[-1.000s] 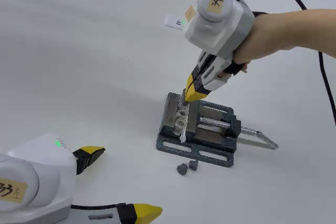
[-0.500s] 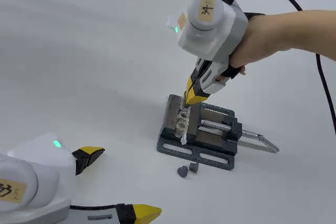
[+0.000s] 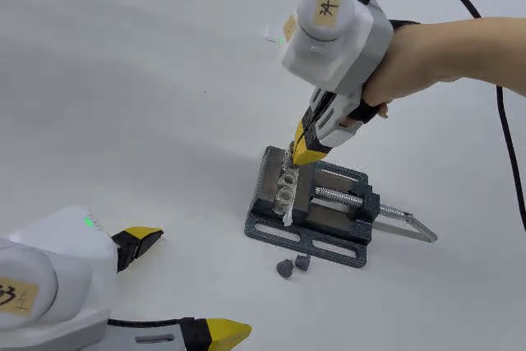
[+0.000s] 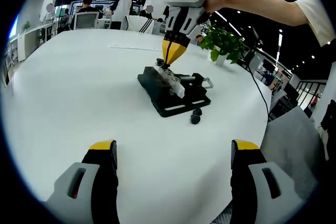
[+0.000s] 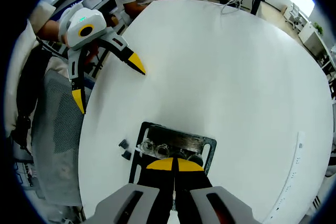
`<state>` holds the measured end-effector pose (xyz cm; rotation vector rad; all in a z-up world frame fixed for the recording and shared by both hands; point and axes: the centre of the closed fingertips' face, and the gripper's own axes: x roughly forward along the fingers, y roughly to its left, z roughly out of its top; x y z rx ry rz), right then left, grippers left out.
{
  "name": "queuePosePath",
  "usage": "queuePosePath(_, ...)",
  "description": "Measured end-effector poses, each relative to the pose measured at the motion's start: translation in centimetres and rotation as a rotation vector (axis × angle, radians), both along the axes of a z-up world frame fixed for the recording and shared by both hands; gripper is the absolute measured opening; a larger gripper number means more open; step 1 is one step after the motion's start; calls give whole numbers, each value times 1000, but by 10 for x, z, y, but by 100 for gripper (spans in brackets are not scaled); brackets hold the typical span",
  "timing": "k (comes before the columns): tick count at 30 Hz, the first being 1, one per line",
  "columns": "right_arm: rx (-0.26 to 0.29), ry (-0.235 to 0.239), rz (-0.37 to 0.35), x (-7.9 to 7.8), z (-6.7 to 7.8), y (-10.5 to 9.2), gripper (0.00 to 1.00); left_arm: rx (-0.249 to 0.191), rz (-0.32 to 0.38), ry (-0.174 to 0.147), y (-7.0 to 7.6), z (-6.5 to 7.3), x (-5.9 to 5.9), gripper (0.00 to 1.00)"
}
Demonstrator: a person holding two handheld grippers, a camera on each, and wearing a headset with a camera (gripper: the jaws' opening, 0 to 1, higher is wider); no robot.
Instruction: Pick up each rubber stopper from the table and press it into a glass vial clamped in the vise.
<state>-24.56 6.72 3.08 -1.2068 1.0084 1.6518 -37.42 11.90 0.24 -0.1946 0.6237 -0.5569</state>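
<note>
- One vise stands on the worktop, clamping a row of glass vials; their count is unclear.
- Two rubber stoppers lie loose just near of the vise.
- Right gripper: jaws closed, tips at the far vial, unchanged from a second ago.
- Left gripper: jaws wide open, near left, unmoved.

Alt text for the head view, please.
The right hand-held gripper, jaws closed, points down at clear glass vials clamped in a dark grey metal vise on a white table. Two grey rubber stoppers lie beside the vise; the open left hand-held gripper sits lower left.
</note>
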Motion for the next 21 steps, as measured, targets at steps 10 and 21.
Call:
queuePosePath(10, -32, -3, -21, 0, -1, 4, 0, -3, -3, 10, -1, -4, 1, 88)
queuePosePath(21, -106, -13, -16, 2, -2, 5, 0, -7, 1, 10, -2, -4, 3, 88)
